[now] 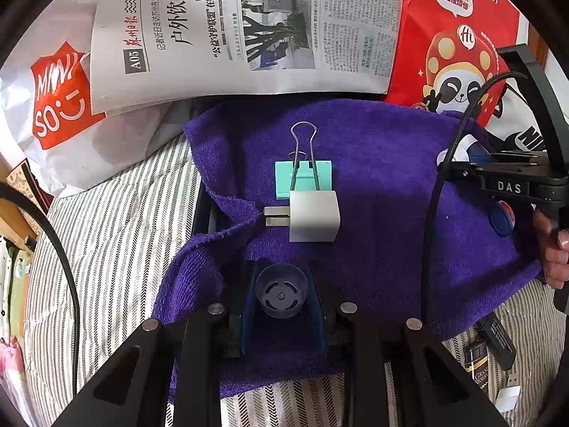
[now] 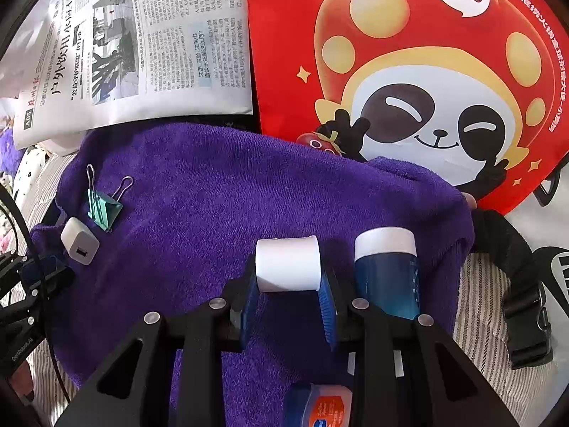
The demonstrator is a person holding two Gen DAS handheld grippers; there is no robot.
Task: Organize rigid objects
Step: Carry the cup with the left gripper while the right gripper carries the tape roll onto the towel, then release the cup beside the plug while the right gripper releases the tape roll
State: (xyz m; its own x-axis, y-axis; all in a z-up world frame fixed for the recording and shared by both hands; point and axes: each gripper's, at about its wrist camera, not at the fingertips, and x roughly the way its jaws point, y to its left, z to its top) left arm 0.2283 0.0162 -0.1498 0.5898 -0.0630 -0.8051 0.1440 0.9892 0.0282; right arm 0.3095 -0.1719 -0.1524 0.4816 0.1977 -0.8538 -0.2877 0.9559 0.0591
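My left gripper [image 1: 281,284] is shut on a small grey round cap [image 1: 281,293], held just above a purple towel [image 1: 373,178]. Ahead of it on the towel lie a white charger plug [image 1: 313,217] and a green binder clip [image 1: 304,178], touching each other. In the right wrist view my right gripper [image 2: 288,279] is shut on a white cylinder [image 2: 288,263]. Right beside it lies a blue bottle with a white cap [image 2: 387,274]. A small blue jar [image 2: 316,405] shows under the gripper. The plug [image 2: 80,242] and clip [image 2: 103,206] sit far left there.
A newspaper [image 1: 231,28], a red panda-print bag [image 2: 409,89] and a white Miniso bag [image 1: 57,99] border the towel's far side. Striped bedding [image 1: 117,220] surrounds it. A black strap with a buckle [image 2: 526,306] lies at the right. A hand [image 1: 554,249] holds the right gripper.
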